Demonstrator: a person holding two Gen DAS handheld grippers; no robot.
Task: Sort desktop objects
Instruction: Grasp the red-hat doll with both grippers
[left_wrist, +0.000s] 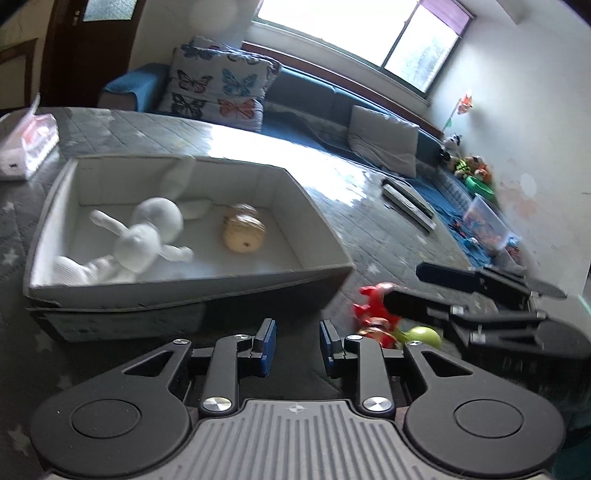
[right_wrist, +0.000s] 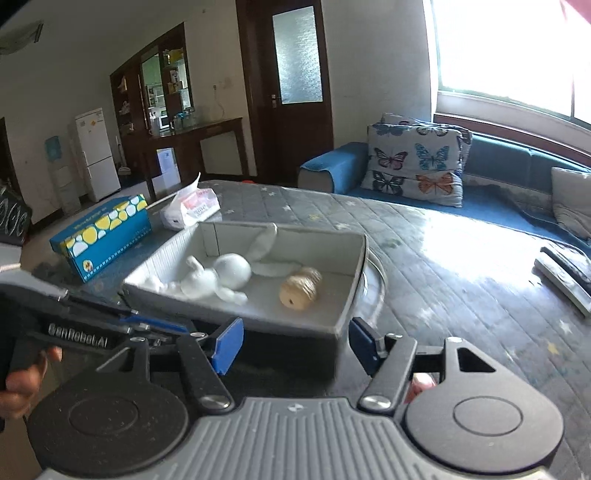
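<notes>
A white plush rabbit (left_wrist: 136, 243) and a tan ribbed round toy (right_wrist: 300, 288) lie side by side in the grey storage box (left_wrist: 317, 218) on the quilted table. Just off the box's near right corner sit a red toy (left_wrist: 371, 302) and a green piece (left_wrist: 424, 336). Left gripper (left_wrist: 297, 341) and right gripper (right_wrist: 295, 341) both hang released, empty

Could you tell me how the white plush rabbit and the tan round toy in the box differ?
The white plush rabbit is white, soft and sprawled with limbs and ears spread; the tan round toy is tan, compact and ridged, lying on its side. The rabbit takes up far more of the box than the tan toy. The rabbit lies toward the box's left, the tan toy to its right. Both rest inside the box, untouched by either gripper.
</notes>
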